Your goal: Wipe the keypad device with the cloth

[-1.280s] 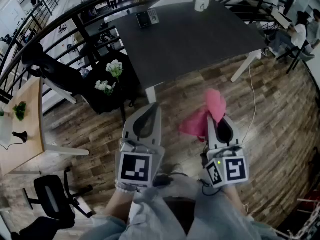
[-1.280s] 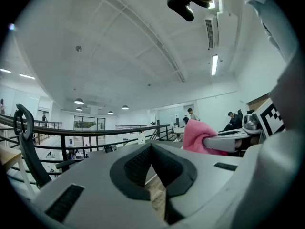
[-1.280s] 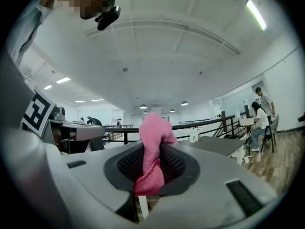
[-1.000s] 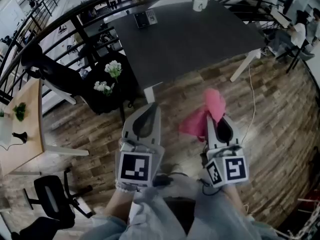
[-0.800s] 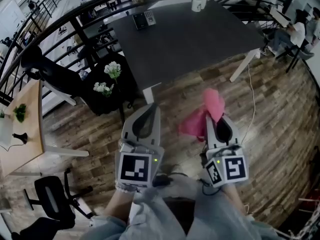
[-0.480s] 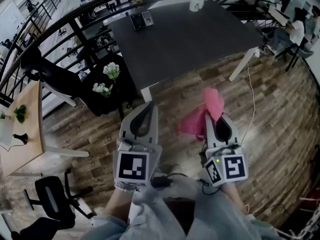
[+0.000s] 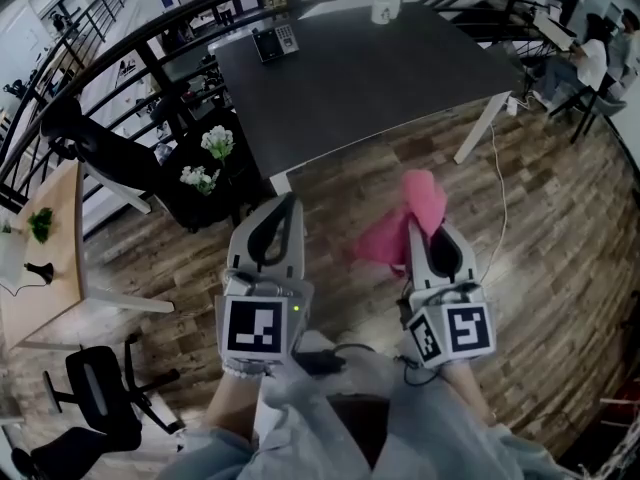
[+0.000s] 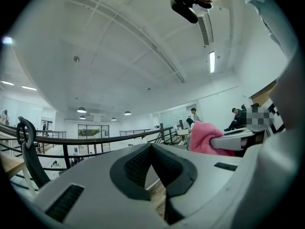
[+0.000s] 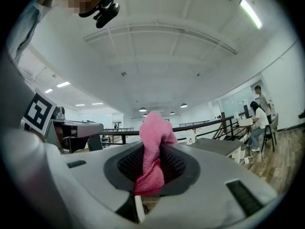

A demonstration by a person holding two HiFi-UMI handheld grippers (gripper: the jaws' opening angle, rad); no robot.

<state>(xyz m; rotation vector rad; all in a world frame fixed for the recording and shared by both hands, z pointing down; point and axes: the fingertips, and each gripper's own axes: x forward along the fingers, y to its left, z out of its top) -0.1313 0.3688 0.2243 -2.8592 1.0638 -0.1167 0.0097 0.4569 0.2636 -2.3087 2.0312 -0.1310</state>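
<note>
The keypad device [image 7: 272, 42] lies at the far left corner of the dark table [image 7: 390, 88], well ahead of both grippers. Over the wooden floor, short of the table, my left gripper [image 7: 289, 199] is shut with nothing in it; its jaws meet in the left gripper view [image 8: 152, 146]. To its right, my right gripper [image 7: 416, 226] is shut on the pink cloth [image 7: 408, 218], which bunches up above the jaws. In the right gripper view the cloth [image 9: 155, 128] sticks up from between the closed jaws [image 9: 151, 152]. It also shows in the left gripper view as a pink cloth [image 8: 202, 137].
A white container [image 7: 383, 8] stands at the table's far edge. Left of the table are a black chair [image 7: 95, 138], white flowers [image 7: 215, 143] on a low black stand, a wooden desk [image 7: 50, 258] and an office chair [image 7: 100, 388]. A black railing [image 7: 150, 58] runs behind. People sit at far right [image 7: 592, 58].
The table and keypad device have shifted left in the head view. My left gripper has drifted a little left. The right gripper still holds the pink cloth the same way.
</note>
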